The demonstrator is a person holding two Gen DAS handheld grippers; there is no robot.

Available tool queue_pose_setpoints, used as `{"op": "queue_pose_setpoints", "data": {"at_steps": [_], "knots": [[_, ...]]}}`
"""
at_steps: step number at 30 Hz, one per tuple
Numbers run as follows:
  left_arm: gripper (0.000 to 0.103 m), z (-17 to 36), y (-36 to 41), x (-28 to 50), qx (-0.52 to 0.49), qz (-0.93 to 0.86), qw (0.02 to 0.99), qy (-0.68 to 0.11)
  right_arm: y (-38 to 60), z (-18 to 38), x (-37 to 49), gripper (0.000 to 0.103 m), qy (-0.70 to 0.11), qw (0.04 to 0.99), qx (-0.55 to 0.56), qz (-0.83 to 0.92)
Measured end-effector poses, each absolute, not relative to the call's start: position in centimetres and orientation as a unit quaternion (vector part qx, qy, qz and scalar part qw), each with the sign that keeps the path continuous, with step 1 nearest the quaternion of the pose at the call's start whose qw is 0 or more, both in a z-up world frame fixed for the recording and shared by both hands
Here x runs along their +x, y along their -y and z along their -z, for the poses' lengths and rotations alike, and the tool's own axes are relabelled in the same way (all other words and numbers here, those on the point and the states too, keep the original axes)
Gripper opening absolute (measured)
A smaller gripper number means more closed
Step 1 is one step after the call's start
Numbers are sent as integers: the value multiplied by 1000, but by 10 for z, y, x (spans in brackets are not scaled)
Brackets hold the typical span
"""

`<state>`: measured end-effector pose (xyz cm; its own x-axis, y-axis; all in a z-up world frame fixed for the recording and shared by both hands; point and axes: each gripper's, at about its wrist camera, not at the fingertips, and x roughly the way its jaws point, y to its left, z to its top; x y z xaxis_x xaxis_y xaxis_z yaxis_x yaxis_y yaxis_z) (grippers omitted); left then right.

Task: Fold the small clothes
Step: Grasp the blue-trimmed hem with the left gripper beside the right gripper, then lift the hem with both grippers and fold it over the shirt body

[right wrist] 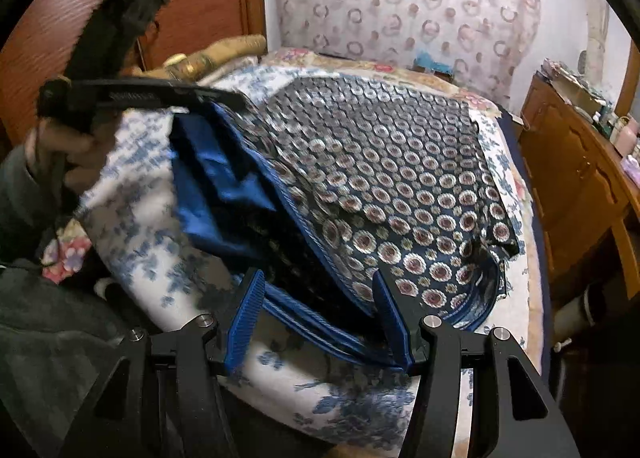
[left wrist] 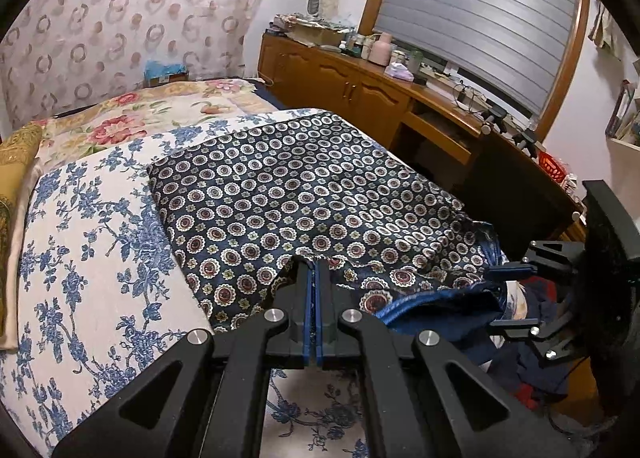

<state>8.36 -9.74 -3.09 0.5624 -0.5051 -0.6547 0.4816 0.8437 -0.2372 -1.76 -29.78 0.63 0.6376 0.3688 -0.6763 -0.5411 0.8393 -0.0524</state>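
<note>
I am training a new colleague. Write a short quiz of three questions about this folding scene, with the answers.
1. True or false: the left gripper is shut on the patterned garment.
2. The garment lies on: A) a wooden desk, B) a blue floral bedsheet, C) the floor.
3. Fill in: the right gripper has its jaws ____.

Key: 1 true. 2 B. 3 open; the garment's blue hem runs between its fingers, and it is hard to tell if they touch it.

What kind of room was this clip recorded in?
Most likely a home bedroom: a bed with a floral cover, a wooden sideboard cluttered with bottles, and a shuttered window.
</note>
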Motion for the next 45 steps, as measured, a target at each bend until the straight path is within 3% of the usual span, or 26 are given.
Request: {"op": "queue_pose_setpoints", "data": {"at_steps": [32,33,34,36,39,45], "knots": [[2,50,97,96,-13,266,878,-397,310,12,-2,57,-391,858,-194,-269],[2,49,96,95,-14,266,878,-397,311,12,-2,47,-390,859,-189,-273],[2,49,95,95,-15,266,879,-396,313,12,-1,30,-386,861,-184,-275],[2,45,93,93,-16,268,879,-393,316,12,2,12,-380,868,-186,-260],[2,39,91,90,-14,267,883,-386,321,8,7,6,-375,873,-171,-259],[2,25,84,87,-10,259,892,-370,320,-17,15,5,-329,901,-152,-237]]}}
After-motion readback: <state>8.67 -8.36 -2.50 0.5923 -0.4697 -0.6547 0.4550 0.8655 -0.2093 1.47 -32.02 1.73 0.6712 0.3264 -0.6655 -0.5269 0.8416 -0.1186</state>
